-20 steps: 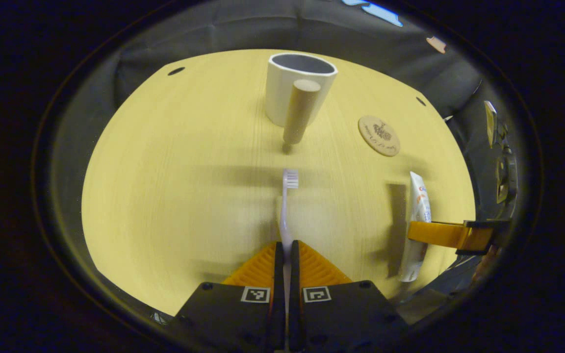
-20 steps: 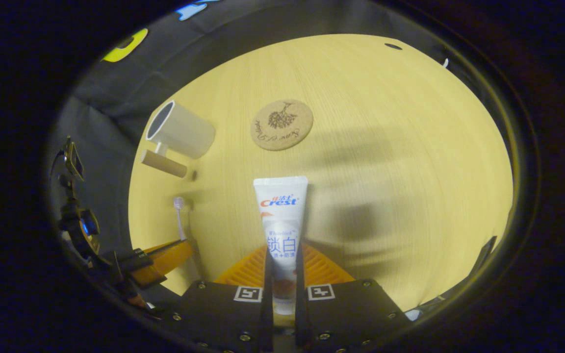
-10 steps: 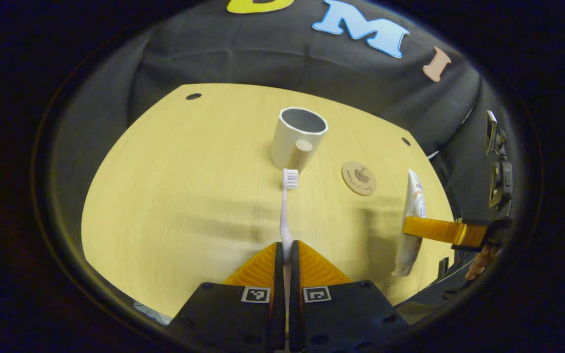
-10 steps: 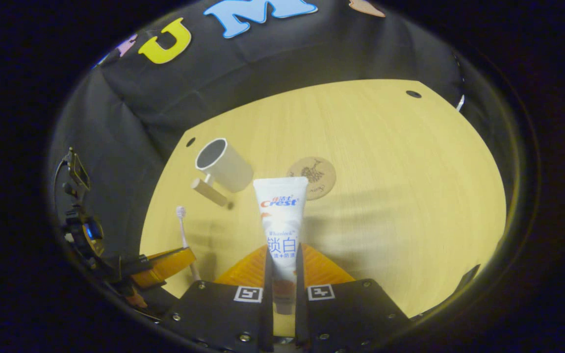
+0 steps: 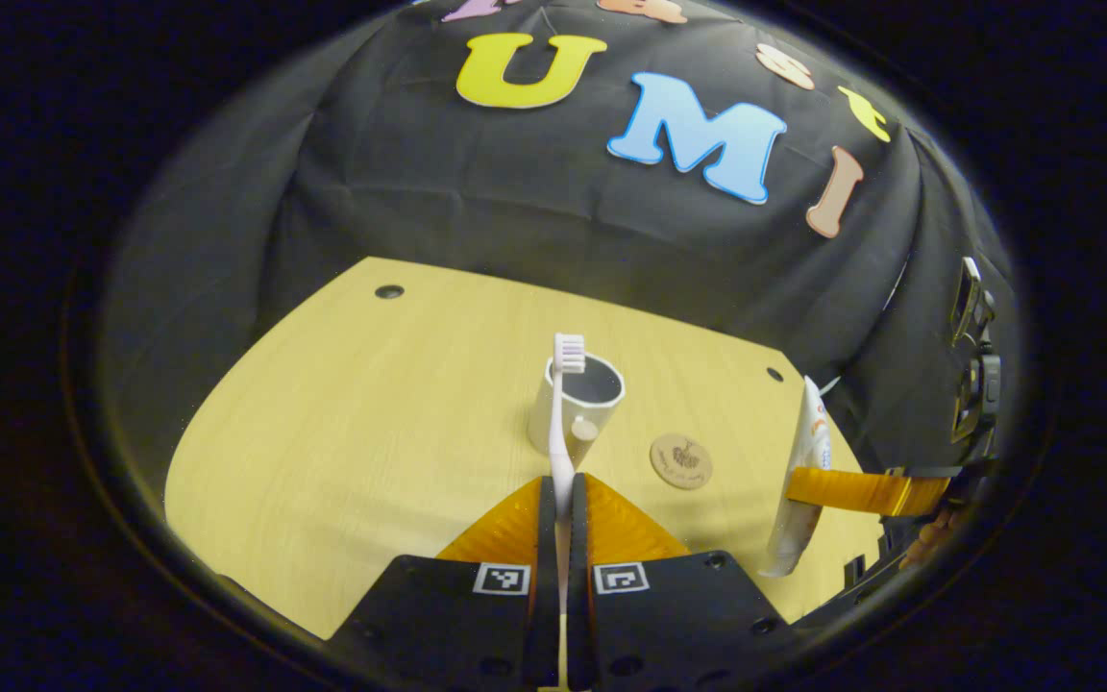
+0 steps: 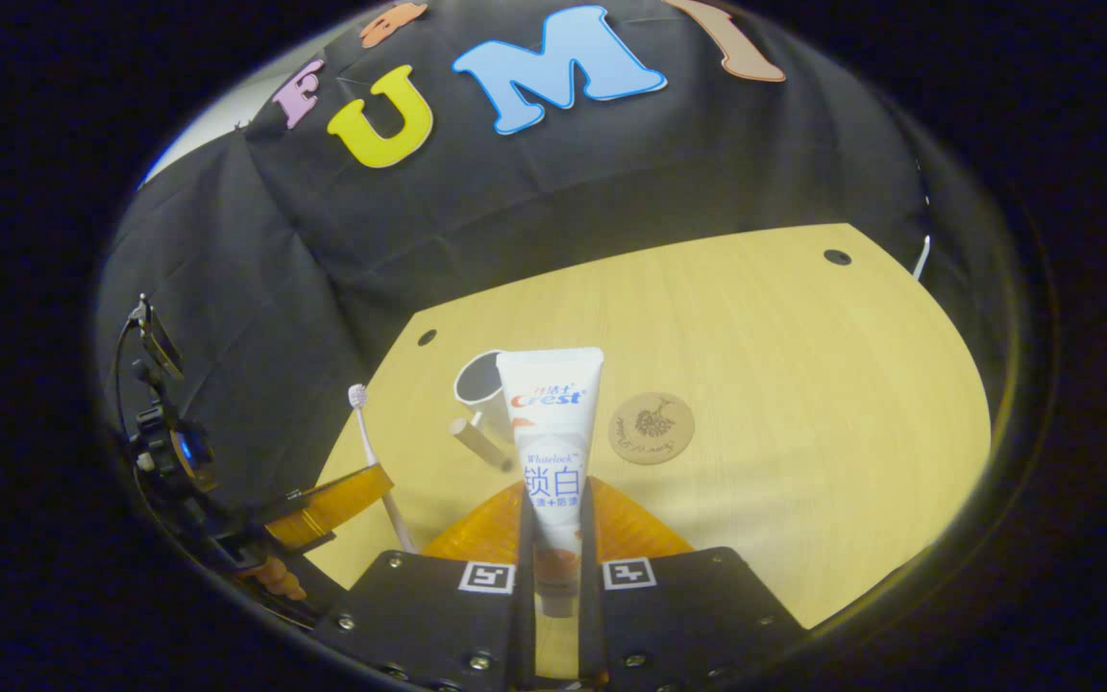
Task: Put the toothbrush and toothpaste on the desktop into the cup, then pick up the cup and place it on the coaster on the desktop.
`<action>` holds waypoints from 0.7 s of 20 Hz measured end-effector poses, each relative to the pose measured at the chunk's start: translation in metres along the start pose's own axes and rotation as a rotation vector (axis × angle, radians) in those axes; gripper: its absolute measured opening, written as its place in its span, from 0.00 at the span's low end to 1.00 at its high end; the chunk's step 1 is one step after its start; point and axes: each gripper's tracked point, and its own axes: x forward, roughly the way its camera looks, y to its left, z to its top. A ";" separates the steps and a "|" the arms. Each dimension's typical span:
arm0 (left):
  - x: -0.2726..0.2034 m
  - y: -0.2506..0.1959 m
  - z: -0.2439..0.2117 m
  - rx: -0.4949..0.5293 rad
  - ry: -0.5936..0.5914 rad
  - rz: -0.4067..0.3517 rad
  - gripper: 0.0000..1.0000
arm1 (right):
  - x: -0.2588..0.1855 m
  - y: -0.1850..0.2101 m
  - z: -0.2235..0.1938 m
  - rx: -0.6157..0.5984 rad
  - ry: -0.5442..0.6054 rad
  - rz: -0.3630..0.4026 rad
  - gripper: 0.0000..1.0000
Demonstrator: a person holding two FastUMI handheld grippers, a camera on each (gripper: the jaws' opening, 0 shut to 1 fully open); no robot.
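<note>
Left gripper view looked out over the table [image 5: 342, 442] from above, with the left gripper [image 5: 561, 495] held level and its jaws closed on the handle of the toothbrush [image 5: 561, 413]. The brush stuck straight out ahead, bristled head farthest from the jaws and lined up in front of the rim of the cup [image 5: 584, 404]. That cup stood upright on the table, its peg-like handle [image 5: 580, 434] facing the camera, and the round coaster [image 5: 680, 460] lay flat just to its right. Off to the right edge, the right gripper [image 5: 808, 488] reached in sideways, clamped across the toothpaste [image 5: 803, 481], which hung clear of the wood with a fingertip of the holding hand [image 5: 928, 540] below.

In the right gripper view, the right gripper [image 6: 553, 538] pointed forward with jaws pressed on both sides of the lower tube of the toothpaste [image 6: 551, 423], crimped end farthest out. The cup [image 6: 479, 384] sat partly behind the tube, the coaster [image 6: 651, 428] to its right. At lower left, the left gripper [image 6: 361, 485] held the toothbrush [image 6: 371, 452] tilted upward above the table [image 6: 803, 404].
</note>
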 end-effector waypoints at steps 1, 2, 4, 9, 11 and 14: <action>0.000 0.000 0.009 -0.007 -0.030 -0.006 0.04 | -0.003 0.002 0.005 -0.007 -0.011 0.004 0.18; 0.002 0.000 0.016 -0.015 -0.052 -0.016 0.10 | -0.005 0.007 0.009 -0.016 -0.022 0.005 0.19; 0.010 -0.001 0.030 -0.030 -0.096 -0.032 0.11 | -0.005 0.012 0.019 -0.031 -0.053 0.008 0.19; 0.021 0.002 0.077 -0.077 -0.234 -0.060 0.10 | -0.011 0.018 0.040 -0.060 -0.115 0.015 0.18; 0.027 0.004 0.095 -0.098 -0.288 -0.072 0.10 | -0.009 0.019 0.042 -0.054 -0.116 0.013 0.18; 0.037 0.000 0.118 -0.107 -0.356 -0.094 0.10 | -0.004 0.016 0.042 -0.057 -0.105 -0.002 0.18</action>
